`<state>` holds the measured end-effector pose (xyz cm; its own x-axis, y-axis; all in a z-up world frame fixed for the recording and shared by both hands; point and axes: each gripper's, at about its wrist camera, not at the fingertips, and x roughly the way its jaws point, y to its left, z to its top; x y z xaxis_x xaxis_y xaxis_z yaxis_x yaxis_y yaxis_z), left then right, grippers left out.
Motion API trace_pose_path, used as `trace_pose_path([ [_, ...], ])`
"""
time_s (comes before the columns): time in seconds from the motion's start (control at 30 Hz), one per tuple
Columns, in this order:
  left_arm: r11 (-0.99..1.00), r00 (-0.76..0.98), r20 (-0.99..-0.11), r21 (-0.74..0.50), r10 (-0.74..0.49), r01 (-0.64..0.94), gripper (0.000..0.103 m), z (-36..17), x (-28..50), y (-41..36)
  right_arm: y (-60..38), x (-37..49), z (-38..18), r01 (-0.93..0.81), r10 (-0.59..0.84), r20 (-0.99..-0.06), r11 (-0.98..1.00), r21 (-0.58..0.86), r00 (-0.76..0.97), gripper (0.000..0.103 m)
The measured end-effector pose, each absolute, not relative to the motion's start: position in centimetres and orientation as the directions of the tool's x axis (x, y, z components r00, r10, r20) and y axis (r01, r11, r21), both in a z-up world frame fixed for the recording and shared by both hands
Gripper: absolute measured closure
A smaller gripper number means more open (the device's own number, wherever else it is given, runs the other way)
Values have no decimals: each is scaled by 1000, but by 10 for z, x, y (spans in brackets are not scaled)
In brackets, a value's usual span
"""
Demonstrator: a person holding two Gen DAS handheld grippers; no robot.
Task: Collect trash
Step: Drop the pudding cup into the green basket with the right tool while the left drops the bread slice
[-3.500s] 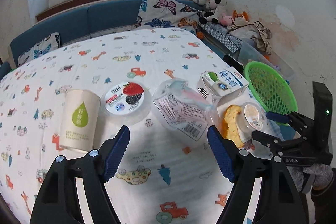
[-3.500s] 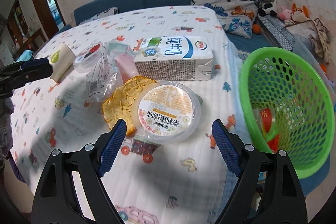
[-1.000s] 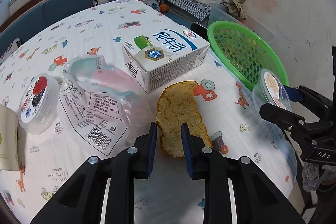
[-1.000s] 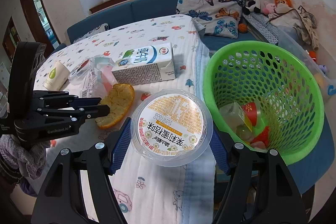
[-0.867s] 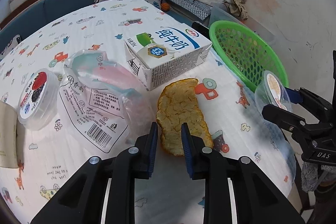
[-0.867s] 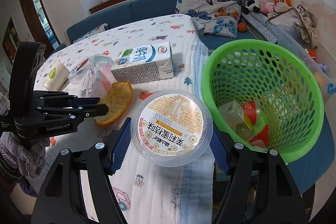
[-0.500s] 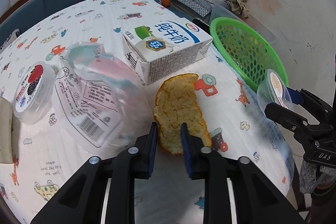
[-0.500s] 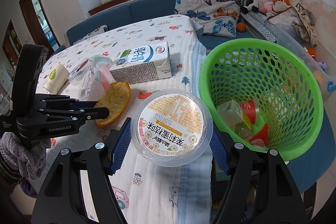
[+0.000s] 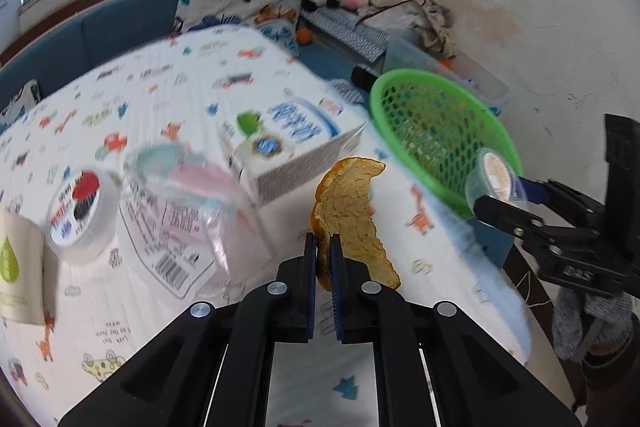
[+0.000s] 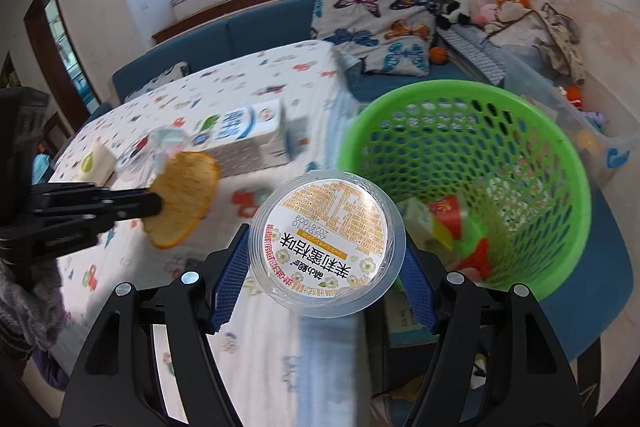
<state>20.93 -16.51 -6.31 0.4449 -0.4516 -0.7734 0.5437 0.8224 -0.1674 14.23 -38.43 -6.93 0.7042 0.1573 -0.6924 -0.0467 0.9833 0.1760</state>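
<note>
Peel [image 9: 352, 211] lifted; milk carton [image 9: 288, 143] blurred.

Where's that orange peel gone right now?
The orange peel is pinched in the left tool, lifted above the table, in front of the milk carton and short of the green basket.

Bright green mesh basket [image 10: 560, 163], red and pale scraps inside. Orange-yellow peel [image 9: 352, 215], pale and pitted on its inner face. Clear tub [image 10: 326, 245] under a white lid printed with orange blocks and dark characters. White milk carton [image 9: 288, 147] with blue lettering and a green patch. White worktop cloth [image 9: 160, 95] dotted with small orange, blue and red cartoon vehicles. Black tools with blue pads [image 10: 228, 275].
</note>
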Motion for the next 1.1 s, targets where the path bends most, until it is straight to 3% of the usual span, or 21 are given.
trace_pose_path([
  [0.57,764,465,-724,-132,-509,632,96,-11,228,-228,-479,163,-74,159,-10,-724,978,137,689,33],
  [1.1,709,430,-743,-84,-513,700,96,-13,245,-301,-512,149,-79,197,-24,-721,967,158,693,27],
])
